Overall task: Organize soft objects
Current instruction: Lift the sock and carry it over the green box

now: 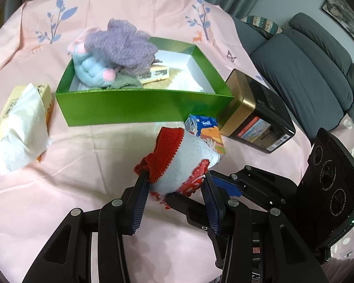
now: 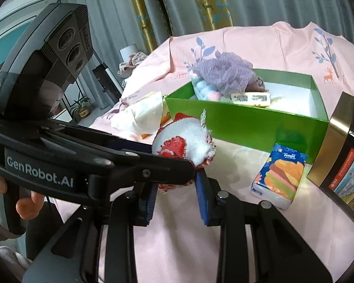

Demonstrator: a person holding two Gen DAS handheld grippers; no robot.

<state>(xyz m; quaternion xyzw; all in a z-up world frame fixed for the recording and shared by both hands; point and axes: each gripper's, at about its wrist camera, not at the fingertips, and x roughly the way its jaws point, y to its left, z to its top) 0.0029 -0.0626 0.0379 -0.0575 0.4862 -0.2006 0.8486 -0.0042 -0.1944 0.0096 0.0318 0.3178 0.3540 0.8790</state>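
- Left gripper [image 1: 174,184]: clamped on red-and-white knitted sock [image 1: 188,158], lifted off pink cloth [image 1: 82,165].
- Right gripper [image 2: 177,184]: pinching same sock's lower end.
- Green box [image 1: 141,110]: just beyond both grippers.

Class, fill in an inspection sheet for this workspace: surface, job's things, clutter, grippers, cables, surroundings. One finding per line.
Surface: pink cloth with leaf prints, wrinkled.
Job's things: red and white sock lifted off the cloth; green box open, holding a purple knit, a blue plush and a labelled packet.
Clutter: tissue pack, black and gold tin, yellow tissue bag with a sheet pulled out.
Grippers: left gripper shut on the sock; right gripper closed on its lower end.
Cables: nothing seen.
Surroundings: grey sofa, curtains, potted plant.
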